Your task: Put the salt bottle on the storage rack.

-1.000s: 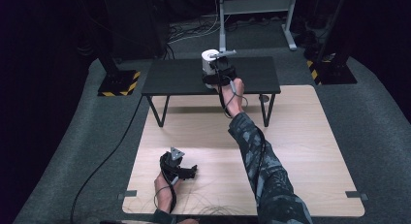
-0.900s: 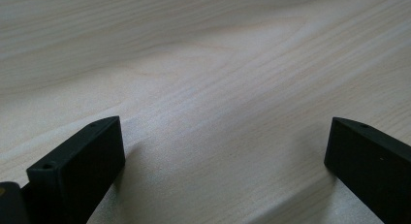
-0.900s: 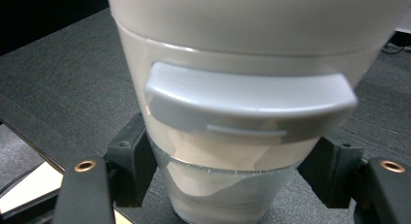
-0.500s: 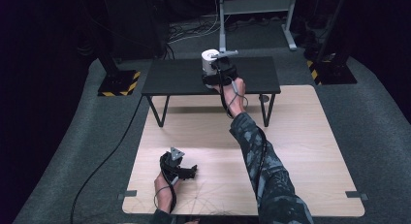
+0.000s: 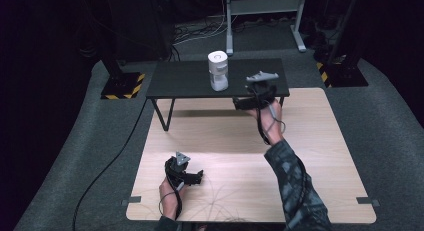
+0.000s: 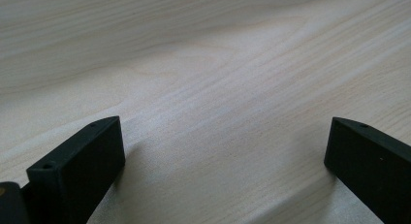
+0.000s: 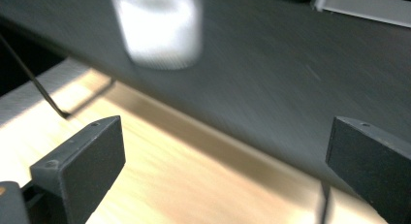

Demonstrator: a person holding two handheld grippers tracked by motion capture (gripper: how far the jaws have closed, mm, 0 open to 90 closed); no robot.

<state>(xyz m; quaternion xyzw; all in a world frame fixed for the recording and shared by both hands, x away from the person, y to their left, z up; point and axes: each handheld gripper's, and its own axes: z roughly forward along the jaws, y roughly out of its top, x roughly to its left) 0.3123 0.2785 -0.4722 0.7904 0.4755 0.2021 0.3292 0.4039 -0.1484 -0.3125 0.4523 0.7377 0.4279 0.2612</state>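
A white cylinder stands upright on a low black table; it shows blurred at the upper left in the right gripper view. My right gripper hovers at the table's front edge, to the right of the cylinder and apart from it. Its jaws stand wide open with nothing between them. My left gripper rests low over the light wooden board at the near left. It is open too, with bare wood between its fingers.
The board lies on grey carpet in front of the table. A black cable runs across the carpet on the left. Yellow-and-black striped bases flank the table, and a grey stand frame rises behind it.
My right gripper has left the white cylinder and drawn back to the right, toward the table's front edge. The cylinder stays upright. The left gripper has not moved.
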